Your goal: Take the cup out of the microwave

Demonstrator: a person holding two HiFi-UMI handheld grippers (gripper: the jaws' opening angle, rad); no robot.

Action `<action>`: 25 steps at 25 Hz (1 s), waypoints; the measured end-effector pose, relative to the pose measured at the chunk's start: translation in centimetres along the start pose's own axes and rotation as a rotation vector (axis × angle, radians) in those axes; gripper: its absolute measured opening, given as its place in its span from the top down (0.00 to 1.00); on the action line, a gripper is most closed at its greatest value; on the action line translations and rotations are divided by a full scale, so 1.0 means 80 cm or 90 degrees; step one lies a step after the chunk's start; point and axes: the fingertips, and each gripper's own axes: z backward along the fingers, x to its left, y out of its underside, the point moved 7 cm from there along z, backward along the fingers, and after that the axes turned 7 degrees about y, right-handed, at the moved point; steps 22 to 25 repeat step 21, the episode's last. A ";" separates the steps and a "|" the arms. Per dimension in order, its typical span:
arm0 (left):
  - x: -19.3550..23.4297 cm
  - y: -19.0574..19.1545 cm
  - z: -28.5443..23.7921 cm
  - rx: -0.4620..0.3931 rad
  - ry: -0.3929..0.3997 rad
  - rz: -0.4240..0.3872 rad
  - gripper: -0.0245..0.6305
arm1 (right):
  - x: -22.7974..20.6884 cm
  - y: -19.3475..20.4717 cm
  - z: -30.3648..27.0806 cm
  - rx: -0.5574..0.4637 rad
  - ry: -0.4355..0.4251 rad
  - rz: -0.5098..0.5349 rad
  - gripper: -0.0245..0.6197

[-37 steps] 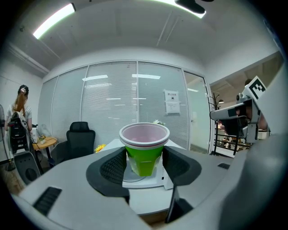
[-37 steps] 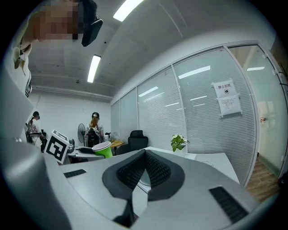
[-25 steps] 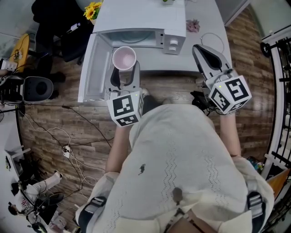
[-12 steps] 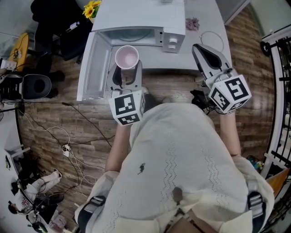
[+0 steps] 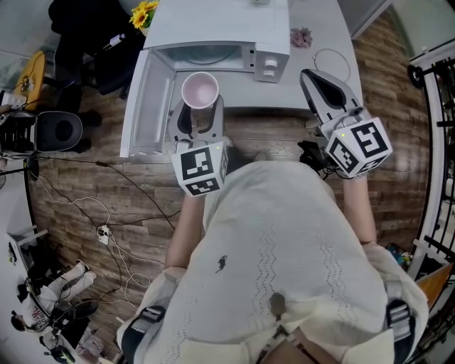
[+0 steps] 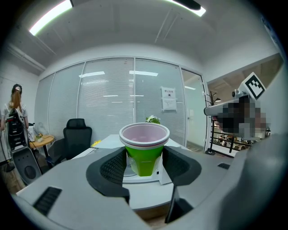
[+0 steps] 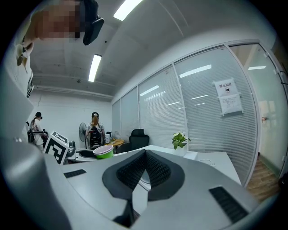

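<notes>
**A:** Where is the cup?

**B:** In the left tongs (image 6: 144, 162). The left gripper view shows the cup (image 6: 144, 150), green outside and pink inside. It stands upright between the 2 ribbed pads, which pinch its sides below the rim.

**A:** And from above?

**B:** The head view adds what that 1 cannot. The cup (image 5: 200, 90) sits just in front of the microwave (image 5: 220, 28) mouth. The open door (image 5: 142, 106) is just to its left, swung out over the wooden floor (image 5: 106, 178). From this steep angle I can't quite judge whether the cup's base is past the edge of the bench (image 5: 323, 28).

**A:** The right tongs?

**B:** The right tongs (image 7: 145, 155) are pressed together on nothing; their own view shows the 2 dark pads meeting. From above they hover over the bench's right part, well apart from the cup.

**A:** Does that view catch anything else?

**B:** It shows the cup (image 7: 104, 151) side-on, beside the left tongs' marker cube (image 7: 57, 146). A person (image 7: 95, 128) stands far back and a 2nd person (image 7: 37, 126) further left. There is also a potted plant (image 7: 180, 140) on the bench and a notice (image 7: 227, 96) on the glass wall.

**A:** What else is around?

**B:** There are sunflowers (image 5: 144, 14) by the bench's far left corner. A white cable (image 5: 330, 60) loops on the bench near the right tongs. Behind the cup in the left gripper view is a black office chair (image 6: 76, 134). Loose cables (image 5: 106, 220) trail across the floor.
</notes>
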 end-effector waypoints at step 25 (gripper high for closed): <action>0.007 0.015 0.000 0.011 -0.009 0.007 0.54 | 0.005 0.005 -0.009 0.007 -0.011 0.007 0.95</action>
